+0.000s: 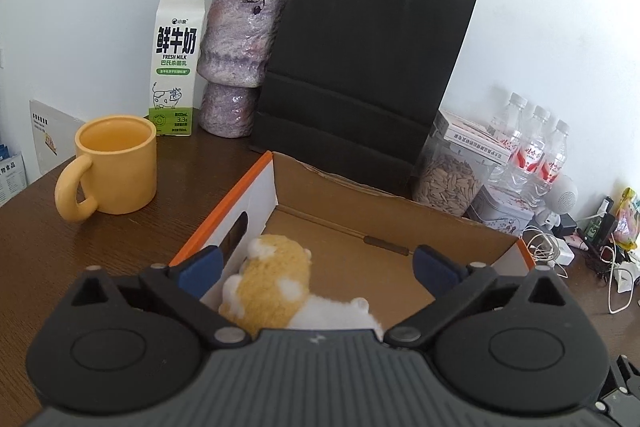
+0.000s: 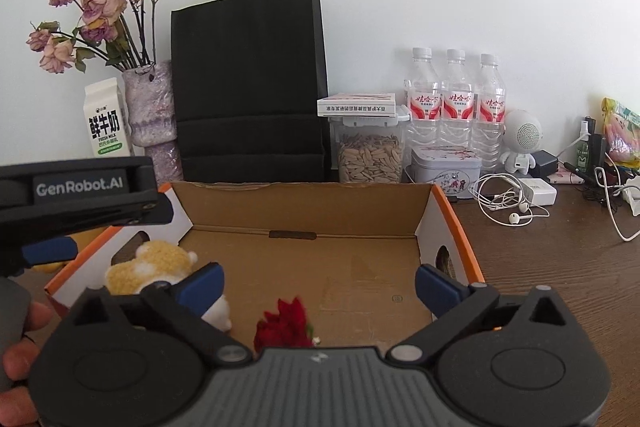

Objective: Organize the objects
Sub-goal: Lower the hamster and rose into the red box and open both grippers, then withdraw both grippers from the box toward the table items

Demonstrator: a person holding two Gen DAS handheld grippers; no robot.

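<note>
Left gripper (image 1: 318, 265): black linked arms, dark blue pads (image 1: 202, 269), silver pivot screws, ribbed grey body behind the tongs.
Right gripper (image 2: 318, 283): same black arms, blue pads (image 2: 204, 283), round black hubs either side.
Marking: white "GenRobot.AI" plate on the left gripper's black side.
Hand (image 2: 18, 355): bare fingers left of the right tongs.

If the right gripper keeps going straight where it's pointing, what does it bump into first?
Probably the red flower, lying in the cardboard box just ahead of the open right gripper. If it passes over that, the bare box floor comes next, then the far wall. Depth is hard to judge here.
</note>
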